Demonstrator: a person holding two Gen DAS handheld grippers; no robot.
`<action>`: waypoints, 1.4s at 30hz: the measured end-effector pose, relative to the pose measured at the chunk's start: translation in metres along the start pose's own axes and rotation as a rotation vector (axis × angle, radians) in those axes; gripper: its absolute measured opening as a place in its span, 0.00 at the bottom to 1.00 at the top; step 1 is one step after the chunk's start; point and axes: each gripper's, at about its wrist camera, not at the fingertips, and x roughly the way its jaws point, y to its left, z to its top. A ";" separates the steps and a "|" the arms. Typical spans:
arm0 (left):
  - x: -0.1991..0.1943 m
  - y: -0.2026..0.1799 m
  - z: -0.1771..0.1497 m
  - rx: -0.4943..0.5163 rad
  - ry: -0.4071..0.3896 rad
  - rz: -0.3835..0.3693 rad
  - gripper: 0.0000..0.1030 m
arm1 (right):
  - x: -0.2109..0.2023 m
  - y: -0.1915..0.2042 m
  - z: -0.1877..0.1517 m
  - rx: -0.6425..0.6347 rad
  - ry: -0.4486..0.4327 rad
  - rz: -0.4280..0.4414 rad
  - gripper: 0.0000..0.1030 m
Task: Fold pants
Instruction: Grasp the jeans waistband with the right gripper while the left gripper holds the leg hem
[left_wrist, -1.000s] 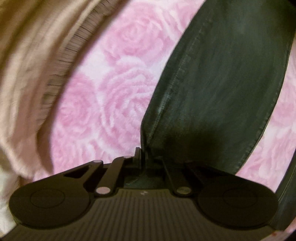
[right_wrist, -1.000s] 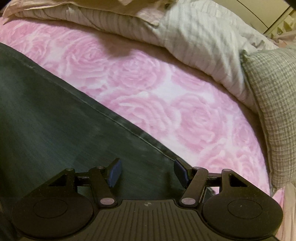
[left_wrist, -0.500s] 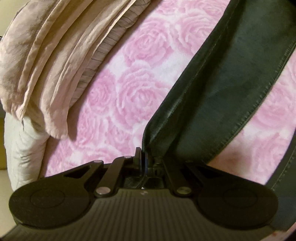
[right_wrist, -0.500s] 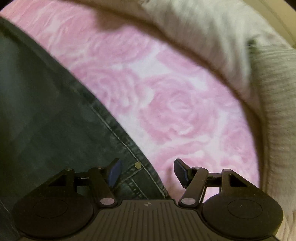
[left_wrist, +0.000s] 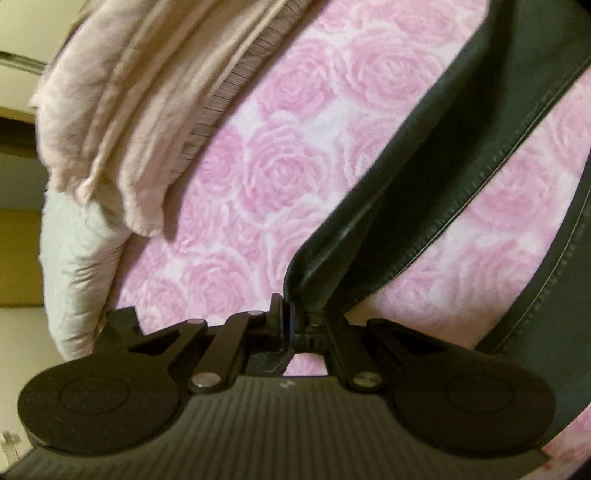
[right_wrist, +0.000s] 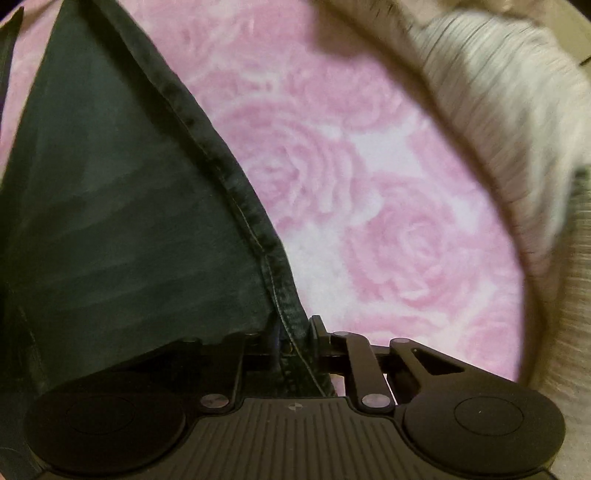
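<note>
Across the pink rose bedspread (left_wrist: 280, 173) the dark pants (left_wrist: 436, 155) stretch away, lifted at both held ends. Half a second ago the right gripper (right_wrist: 293, 334) stood spread over the seam; now its jaws are clamped on that stitched edge, matching the left gripper (left_wrist: 291, 314), already clenched on the fabric. Both ends secured, folding can begin. Rumpled bedding (left_wrist: 122, 110) crowds the left; a striped pillow (right_wrist: 517, 122) hems the right.

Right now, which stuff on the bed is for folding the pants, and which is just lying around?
For the job:
dark pants
left gripper, shut on a pants edge
right gripper, shut on a pants seam

Just lying about:
beige cloth
striped bedding
The pink rose blanket only lies underneath.
</note>
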 end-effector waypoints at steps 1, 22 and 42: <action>-0.008 -0.001 -0.003 -0.009 -0.007 0.015 0.01 | -0.016 0.007 -0.005 0.016 -0.024 -0.031 0.10; -0.066 -0.221 -0.247 -0.013 -0.002 -0.088 0.02 | -0.089 0.408 -0.179 0.321 -0.044 -0.384 0.13; -0.079 -0.212 -0.218 0.018 0.023 0.066 0.02 | -0.082 0.379 -0.213 0.244 0.013 -0.487 0.46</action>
